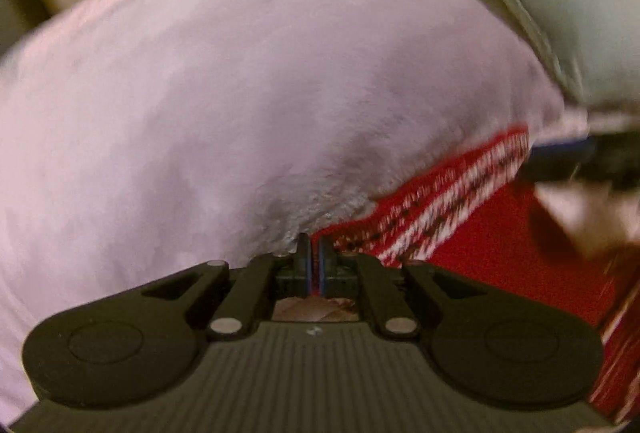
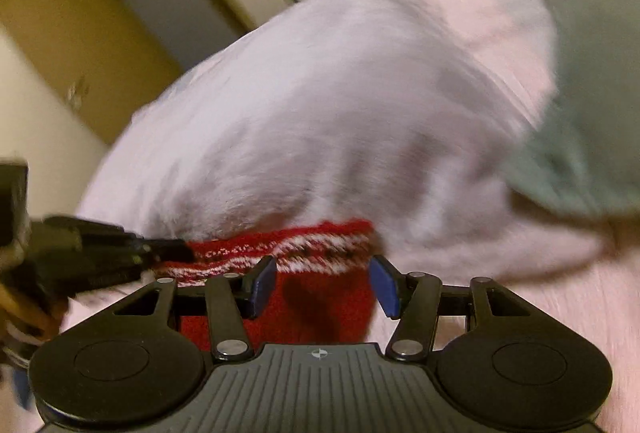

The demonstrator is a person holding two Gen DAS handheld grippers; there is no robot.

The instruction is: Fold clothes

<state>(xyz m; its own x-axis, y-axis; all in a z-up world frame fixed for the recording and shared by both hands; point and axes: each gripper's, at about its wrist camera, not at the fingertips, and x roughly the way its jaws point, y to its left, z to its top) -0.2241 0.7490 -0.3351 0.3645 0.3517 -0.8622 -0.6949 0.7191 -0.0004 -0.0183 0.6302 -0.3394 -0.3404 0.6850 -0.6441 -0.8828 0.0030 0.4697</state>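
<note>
Jaws of the left gripper (image 1: 314, 253) are pressed nearly together at the lower middle of the left view, pinching a thin edge where the pale cloth (image 1: 260, 93) meets the red knit (image 1: 460, 201); which layer they hold I cannot tell. Pale cloth fills the left and centre of that view, with the red knit and its white-patterned band at lower right and a grey-green cloth (image 1: 580, 13) at upper right.

In the right view, the right gripper (image 2: 324, 285) has its jaws wide, straddling the red knit (image 2: 312, 309) at lower centre without closing on it. At far left there, the left gripper (image 2: 120, 245) meets the knit's patterned edge.

Risks, as I judge them: the thin pinch may slip under tension, or the right jaws may catch both layers, spoiling the fold. Both views are blurred, so edges are unclear.
</note>
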